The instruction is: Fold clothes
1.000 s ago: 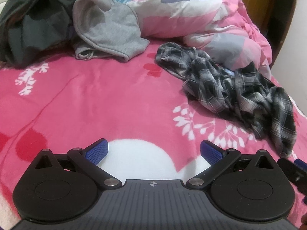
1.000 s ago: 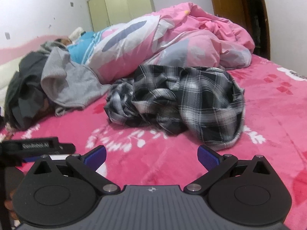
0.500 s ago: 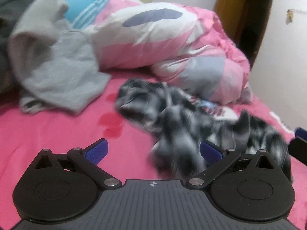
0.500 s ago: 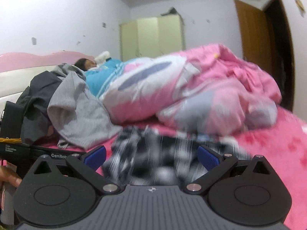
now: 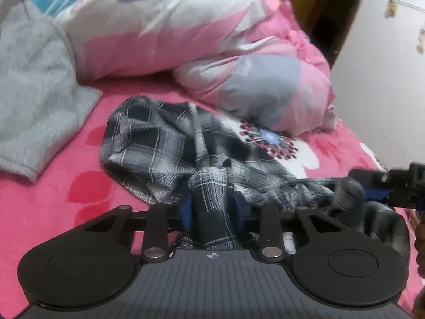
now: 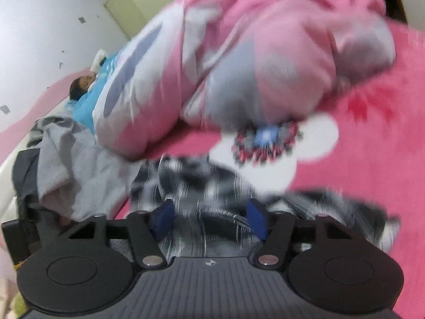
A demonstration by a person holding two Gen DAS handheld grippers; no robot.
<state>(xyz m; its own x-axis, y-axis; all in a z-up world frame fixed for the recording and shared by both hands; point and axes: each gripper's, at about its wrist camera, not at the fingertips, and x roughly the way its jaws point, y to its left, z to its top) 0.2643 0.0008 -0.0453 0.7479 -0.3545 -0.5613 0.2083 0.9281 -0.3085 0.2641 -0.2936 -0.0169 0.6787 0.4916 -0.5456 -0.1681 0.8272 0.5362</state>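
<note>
Blue-padded fingers of the left gripper [image 5: 212, 212] are pinching a bunched fold of the black-and-white plaid shirt [image 5: 159, 143], the jaws standing narrow with cloth filling the gap between them. The right gripper [image 6: 209, 220] is sitting a little wider, its pads lying on either side of a band of the same plaid; that view is smeared by motion, so it is probably clamping the cloth, though I cannot be sure the pads are biting. In the left wrist view the right gripper is showing at the right edge, just beside a grey bunch of the shirt.

Outward from the tongs, the shirt is lying crumpled on the pink bedspread [image 5: 53, 186], not flat and not folded. Most of it is spreading ahead and to the left of the left gripper, while a stretched strip is running rightward toward the right gripper, so its long axis is lying roughly from one tong to the other. Each hand is therefore nearest its own end, and any spreading looks to depend on pulling apart along that line.

Further off, a grey garment [image 5: 34, 85] is lying to the left, apart from the shirt, and a rolled pink quilt [image 5: 212, 47] is lying behind it.
</note>
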